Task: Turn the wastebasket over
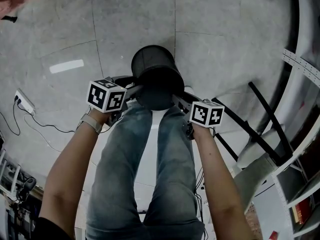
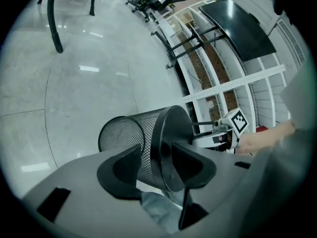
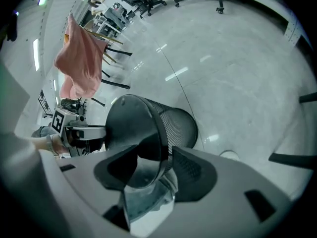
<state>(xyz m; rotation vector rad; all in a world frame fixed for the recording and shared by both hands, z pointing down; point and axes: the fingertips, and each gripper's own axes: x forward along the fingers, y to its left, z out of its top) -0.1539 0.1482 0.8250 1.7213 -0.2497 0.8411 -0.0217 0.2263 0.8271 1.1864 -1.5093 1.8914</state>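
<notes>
A black mesh wastebasket (image 1: 155,79) hangs tilted above the person's knees, its solid bottom towards the person and its open mouth pointing away. My left gripper (image 1: 134,90) grips the bottom rim from the left, and my right gripper (image 1: 179,100) grips it from the right. In the left gripper view the wastebasket (image 2: 131,140) sits with its rim between the jaws of the left gripper (image 2: 154,165), one pad on the mesh and one on the base. In the right gripper view the right gripper (image 3: 156,167) clamps the wastebasket (image 3: 148,120) the same way.
The person's legs in jeans (image 1: 150,174) are directly below the basket. A power strip with cable (image 1: 24,101) lies on the grey floor at the left. Black bars and a white shelf frame (image 1: 270,119) stand at the right. A pink cloth (image 3: 81,66) hangs on a chair farther off.
</notes>
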